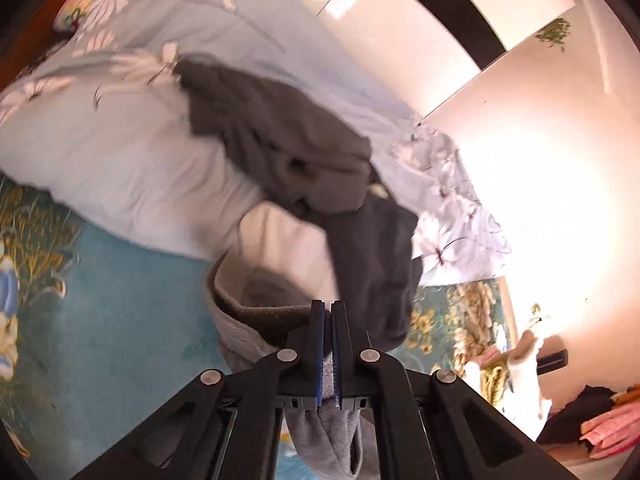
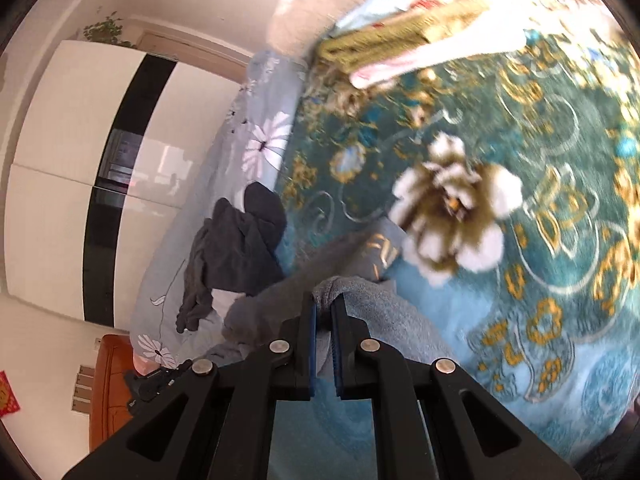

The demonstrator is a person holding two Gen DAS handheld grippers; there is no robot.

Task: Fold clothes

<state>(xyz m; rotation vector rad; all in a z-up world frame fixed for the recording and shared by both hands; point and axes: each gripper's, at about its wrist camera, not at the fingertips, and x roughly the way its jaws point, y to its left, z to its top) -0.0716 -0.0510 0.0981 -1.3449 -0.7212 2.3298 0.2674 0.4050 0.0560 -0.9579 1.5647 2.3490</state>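
Fabric sits pinched in both tools. The left gripper [image 1: 330, 312] has its jaws drawn almost together on a light grey garment [image 1: 332, 432], whose cloth shows between the blue pads and droops in a fold beneath the fingers. The right gripper [image 2: 323, 304] is closed nearly as far on the same grey cloth [image 2: 384, 320], which bunches over its fingertips and drapes away across the teal floral blanket [image 2: 520, 280].

Taking that blanket as the landmark, the garment hangs just above it, stretched between the two tools, so its long axis seems to run from one gripper to the other. Neither hand is nearer: each already holds an end or edge, though which edge cannot be told through the blur. In the left wrist view a pale, rounded cloth shape [image 1: 256, 280] lies just beyond the fingertips, against the blanket [image 1: 120, 320]; whether it belongs to the held garment is unclear.

Farther out, at the blanket's edge, a dark grey heap of clothes [image 1: 288, 144] rests on the pale floral quilt [image 1: 100, 140], unfolded. On the far side of the blanket, a stack of folded pieces [image 2: 400, 40] lies flat. The garment in hand reads as mid-handling, spread between both grips.
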